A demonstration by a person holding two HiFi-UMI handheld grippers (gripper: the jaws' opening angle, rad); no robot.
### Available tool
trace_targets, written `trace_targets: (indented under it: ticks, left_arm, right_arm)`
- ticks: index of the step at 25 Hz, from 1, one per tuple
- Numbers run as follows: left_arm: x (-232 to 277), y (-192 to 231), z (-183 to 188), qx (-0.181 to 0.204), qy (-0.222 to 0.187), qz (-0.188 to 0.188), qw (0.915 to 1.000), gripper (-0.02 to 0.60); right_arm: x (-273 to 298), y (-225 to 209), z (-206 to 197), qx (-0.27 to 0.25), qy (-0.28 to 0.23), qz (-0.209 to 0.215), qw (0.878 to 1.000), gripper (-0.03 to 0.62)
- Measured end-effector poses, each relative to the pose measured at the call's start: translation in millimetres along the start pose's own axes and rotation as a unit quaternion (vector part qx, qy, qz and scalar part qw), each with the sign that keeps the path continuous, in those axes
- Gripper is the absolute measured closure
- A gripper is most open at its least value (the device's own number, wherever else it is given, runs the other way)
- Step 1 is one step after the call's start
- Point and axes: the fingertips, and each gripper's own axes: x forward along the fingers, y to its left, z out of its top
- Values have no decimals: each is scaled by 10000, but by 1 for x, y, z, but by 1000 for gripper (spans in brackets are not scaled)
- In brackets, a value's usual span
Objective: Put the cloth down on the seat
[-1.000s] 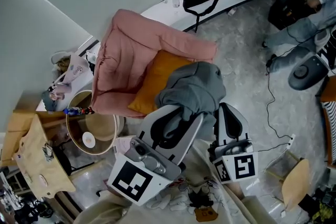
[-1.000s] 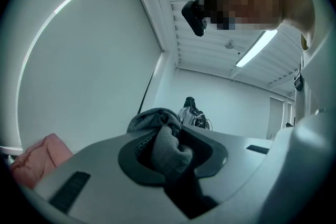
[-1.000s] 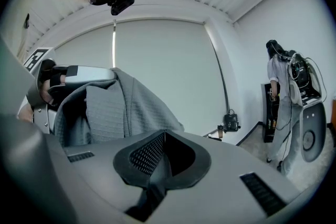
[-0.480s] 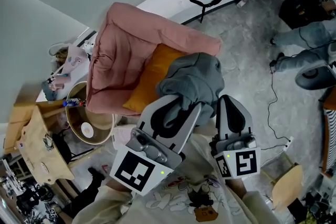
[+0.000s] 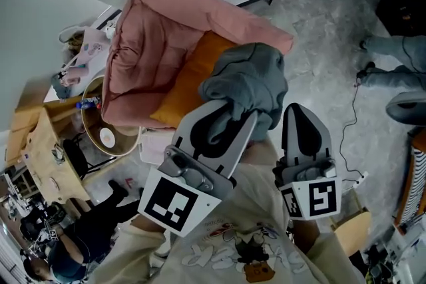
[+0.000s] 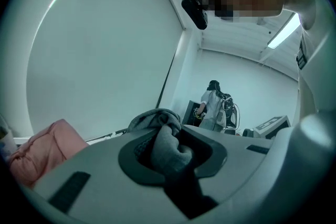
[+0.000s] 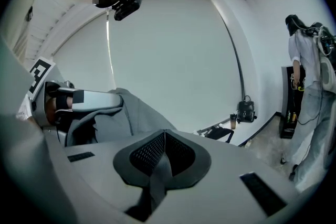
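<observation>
The grey cloth [image 5: 247, 84] hangs bunched in the air over the front of the pink armchair [image 5: 156, 43], just above its orange seat cushion [image 5: 190, 86]. My left gripper [image 5: 229, 115] is shut on a fold of it; in the left gripper view the cloth [image 6: 168, 147] fills the gap between the jaws. My right gripper [image 5: 301, 115] is just right of the cloth, shut, with nothing between its pads [image 7: 164, 139]. In the right gripper view the cloth [image 7: 113, 115] and the left gripper [image 7: 79, 99] show at the left.
A round basket-like side table [image 5: 110, 136] and a cardboard box [image 5: 36, 156] stand left of the armchair. A person in dark clothes [image 5: 86, 243] crouches at lower left; another person's legs [image 5: 399, 53] are at the right. A cable [image 5: 349, 123] runs across the floor.
The armchair has slid leftward and grown nearer in the head view as the grippers came closer to it. The cloth stays in the left gripper. A person has appeared at lower left.
</observation>
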Motion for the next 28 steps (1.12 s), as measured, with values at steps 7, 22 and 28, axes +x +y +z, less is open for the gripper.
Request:
trace_targets:
  ticks: [7, 22, 28]
  left_arm:
    - [34, 49, -39, -270, 233, 458, 9983, 494]
    - [97, 118, -140, -691, 735, 1133, 9884, 494]
    - [109, 138, -195, -920, 982, 1388, 9811, 494]
  right_arm:
    - [36, -16, -26, 25, 409, 267, 9988, 574]
    - [106, -60, -82, 33, 962, 660, 9932, 574]
    - [123, -62, -125, 140, 1273, 809, 9885, 574]
